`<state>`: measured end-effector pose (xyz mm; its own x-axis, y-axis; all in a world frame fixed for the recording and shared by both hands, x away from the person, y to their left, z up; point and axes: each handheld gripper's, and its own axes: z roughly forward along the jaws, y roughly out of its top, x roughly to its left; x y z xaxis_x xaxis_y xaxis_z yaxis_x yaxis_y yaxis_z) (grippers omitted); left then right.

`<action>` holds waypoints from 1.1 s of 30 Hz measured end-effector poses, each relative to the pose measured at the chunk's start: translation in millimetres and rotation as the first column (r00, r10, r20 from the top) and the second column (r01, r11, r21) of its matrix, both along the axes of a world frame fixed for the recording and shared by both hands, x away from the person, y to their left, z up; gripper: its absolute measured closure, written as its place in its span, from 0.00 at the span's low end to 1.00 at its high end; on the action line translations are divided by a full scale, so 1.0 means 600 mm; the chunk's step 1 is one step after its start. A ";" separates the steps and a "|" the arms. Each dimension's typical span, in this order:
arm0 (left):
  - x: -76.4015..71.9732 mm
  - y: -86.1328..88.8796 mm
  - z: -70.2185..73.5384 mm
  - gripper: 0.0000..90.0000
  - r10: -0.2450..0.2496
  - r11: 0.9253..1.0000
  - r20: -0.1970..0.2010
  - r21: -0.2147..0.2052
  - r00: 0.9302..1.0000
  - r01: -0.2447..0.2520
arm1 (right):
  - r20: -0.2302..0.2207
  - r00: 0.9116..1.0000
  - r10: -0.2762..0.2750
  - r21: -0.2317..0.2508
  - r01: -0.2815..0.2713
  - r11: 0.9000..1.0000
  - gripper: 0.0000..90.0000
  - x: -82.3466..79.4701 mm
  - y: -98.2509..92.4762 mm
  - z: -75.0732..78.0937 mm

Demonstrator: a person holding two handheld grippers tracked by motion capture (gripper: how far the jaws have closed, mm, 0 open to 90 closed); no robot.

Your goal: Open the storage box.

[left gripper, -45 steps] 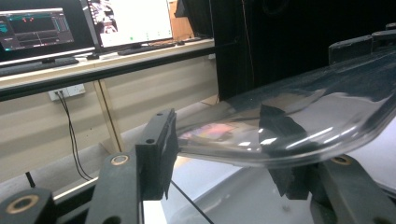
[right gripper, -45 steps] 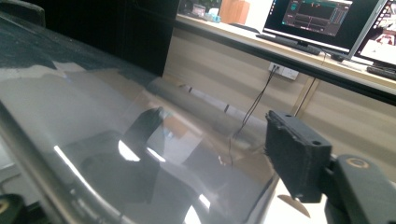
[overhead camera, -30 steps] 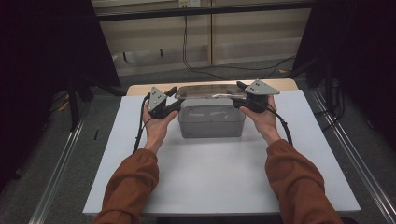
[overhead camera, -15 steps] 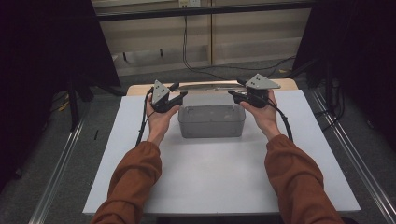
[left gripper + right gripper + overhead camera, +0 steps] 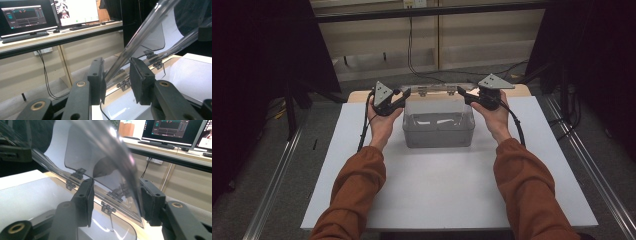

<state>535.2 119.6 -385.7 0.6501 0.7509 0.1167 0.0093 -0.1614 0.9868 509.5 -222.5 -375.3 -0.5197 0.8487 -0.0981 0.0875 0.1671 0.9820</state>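
A clear plastic box point(image 5: 438, 131) stands at the back middle of the white table point(image 5: 437, 195). Its hinged clear lid point(image 5: 434, 102) is swung up and stands nearly upright over the back wall. My left gripper point(image 5: 404, 94) is at the lid's left edge and my right gripper point(image 5: 462, 92) at its right edge. In the left gripper view the lid's rim point(image 5: 140, 37) runs down between the jaws of the left gripper point(image 5: 117, 75), close to one pad, with a gap to the other. The right gripper point(image 5: 116, 197) straddles the lid's rim point(image 5: 117, 150) likewise. Both pairs of jaws have just been closing.
The table's rear edge lies just behind the box, with a wooden strip point(image 5: 362, 95) showing there. Beyond it runs a shelf with monitors point(image 5: 27, 15) and hanging cables point(image 5: 409, 45). Metal rails point(image 5: 272, 185) flank the table on the floor.
The lid has swung up from flat on the box to nearly upright. Both grippers rose and moved back along with its edges.
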 end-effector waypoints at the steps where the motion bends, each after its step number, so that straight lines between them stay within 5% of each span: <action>1: 0.001 0.001 0.001 0.72 -0.001 1.000 -0.002 0.007 1.000 0.001 | -0.002 1.000 0.001 -0.003 -0.001 1.000 0.56 0.002 -0.001 -0.001; 33: 0.043 -0.003 -0.007 0.81 0.024 1.000 -0.046 0.000 0.999 -0.024 | -0.058 0.997 -0.051 0.016 0.052 0.999 0.64 0.048 -0.011 -0.018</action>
<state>561.1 117.7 -390.0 0.6362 0.7667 0.0863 0.0587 -0.1596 0.9854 538.5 -228.8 -386.1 -0.4793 0.8759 -0.0545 0.1520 0.1441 0.9778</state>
